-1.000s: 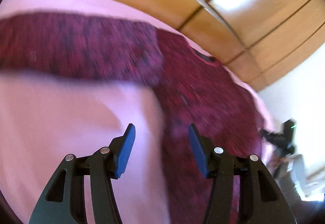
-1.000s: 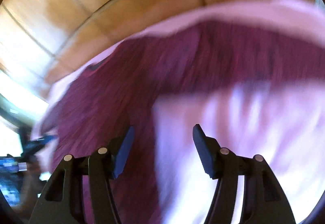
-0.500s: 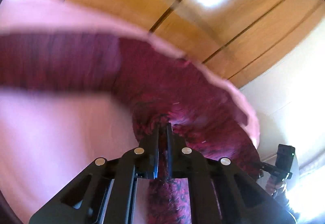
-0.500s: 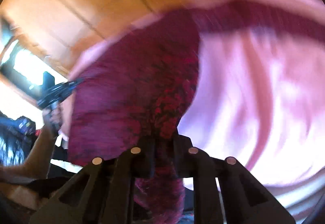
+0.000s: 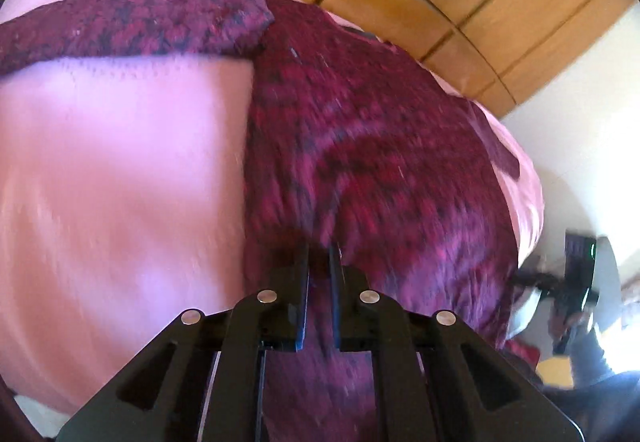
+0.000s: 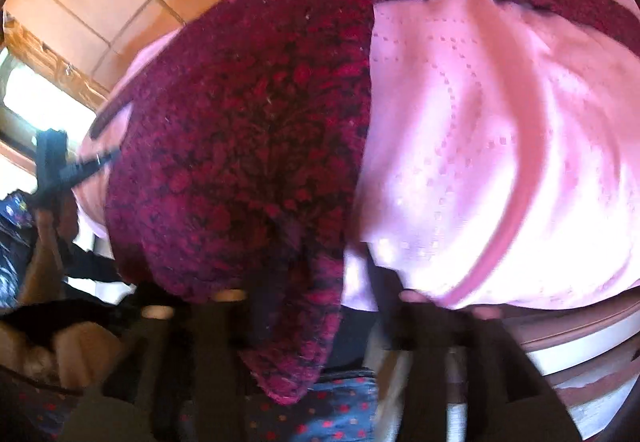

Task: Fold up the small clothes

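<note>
I am at the start of the fold: the dark red knitted sweater lies spread on the pink bedspread, its near hem hanging over the bed's edge toward me, one sleeve stretched out sideways along the far side. My left gripper is pinched nearly shut on the bottom hem, knit bunched between the pads. My right gripper is blurred in its own view; its jaws have just been opening, the hem drooping between them, and I judge it no longer clamped there. So only one corner is truly held. Next, I think, the right needs a fresh bite on the hem, level with the left, before both lift and carry that edge up toward the collar, keeping the knit from dragging the bedspread
</note>
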The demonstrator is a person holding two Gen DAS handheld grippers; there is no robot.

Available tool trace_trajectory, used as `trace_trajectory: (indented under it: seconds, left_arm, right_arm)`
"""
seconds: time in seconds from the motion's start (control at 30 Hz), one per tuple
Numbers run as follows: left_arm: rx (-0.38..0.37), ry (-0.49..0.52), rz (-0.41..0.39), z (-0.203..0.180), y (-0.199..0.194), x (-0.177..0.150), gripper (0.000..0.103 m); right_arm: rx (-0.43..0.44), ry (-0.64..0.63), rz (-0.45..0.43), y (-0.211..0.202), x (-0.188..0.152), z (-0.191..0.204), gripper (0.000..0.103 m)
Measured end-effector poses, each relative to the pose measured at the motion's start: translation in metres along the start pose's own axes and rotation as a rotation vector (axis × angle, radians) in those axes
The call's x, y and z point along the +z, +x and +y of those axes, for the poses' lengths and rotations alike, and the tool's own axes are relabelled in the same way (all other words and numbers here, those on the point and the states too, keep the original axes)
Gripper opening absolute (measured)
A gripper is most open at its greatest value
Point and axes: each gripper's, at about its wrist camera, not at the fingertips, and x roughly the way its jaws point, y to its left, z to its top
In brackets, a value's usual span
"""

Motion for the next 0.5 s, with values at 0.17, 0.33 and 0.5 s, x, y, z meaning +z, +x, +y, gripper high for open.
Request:
trace_trajectory:
  seconds: [0.17, 0.33, 0.5]
  left_arm:
    - [0.086, 0.116, 0.030, -0.023, -0.005, -0.019, 0.007]
    - [0.152, 0.175, 0.079, -0.027, 0.000, -0.030, 0.007]
    - [0.198, 0.185, 0.026, -0.033, -0.011, -0.019, 0.007]
  right_arm:
    - [0.024, -0.020, 0.101, 0.021, 0.003, 0.004, 0.055]
    - [0.027, -0.110, 0.090, 0.010, -0.008, 0.018, 0.014]
    - [-0.104, -0.192, 0.165, 0.016, -0.027, 0.008, 0.013]
